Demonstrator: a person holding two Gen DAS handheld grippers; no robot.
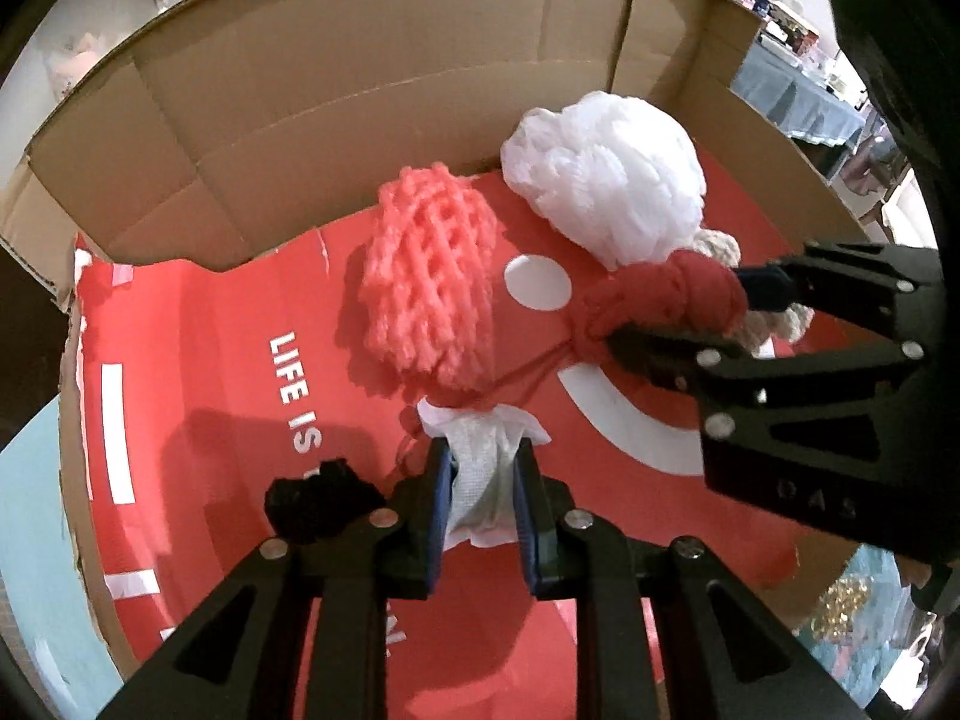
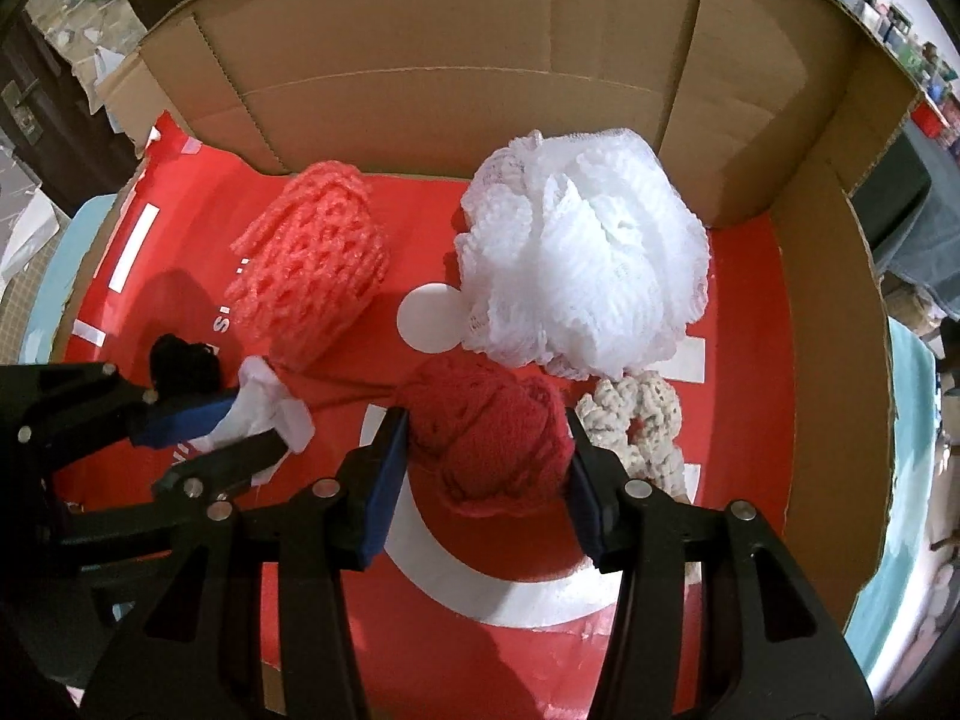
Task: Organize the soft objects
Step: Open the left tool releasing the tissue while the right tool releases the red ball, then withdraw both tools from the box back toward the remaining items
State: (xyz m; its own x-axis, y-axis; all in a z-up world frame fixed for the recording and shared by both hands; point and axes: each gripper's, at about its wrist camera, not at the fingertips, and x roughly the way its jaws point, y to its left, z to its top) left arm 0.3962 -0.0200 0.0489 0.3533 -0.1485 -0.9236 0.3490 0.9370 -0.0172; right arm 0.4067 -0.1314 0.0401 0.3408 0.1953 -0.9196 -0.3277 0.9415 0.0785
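Observation:
Both grippers reach down into a cardboard box (image 1: 360, 90) with a red printed floor. My left gripper (image 1: 480, 462) is shut on a crumpled white tissue (image 1: 480, 480), low over the floor. In the right wrist view the left gripper (image 2: 258, 429) sits at the left with the tissue (image 2: 264, 408). My right gripper (image 2: 485, 426) has both pads against a red yarn ball (image 2: 486, 444); in the left wrist view the right gripper (image 1: 681, 315) holds this ball (image 1: 660, 300) at the right. A loose red strand trails from the ball toward the tissue.
A pink foam net (image 2: 306, 258) and a white mesh bath puff (image 2: 582, 252) lie against the box's back wall (image 2: 480, 30). A cream knitted piece (image 2: 642, 420) lies right of the red ball. A small black tangle (image 2: 180, 360) sits by the left gripper.

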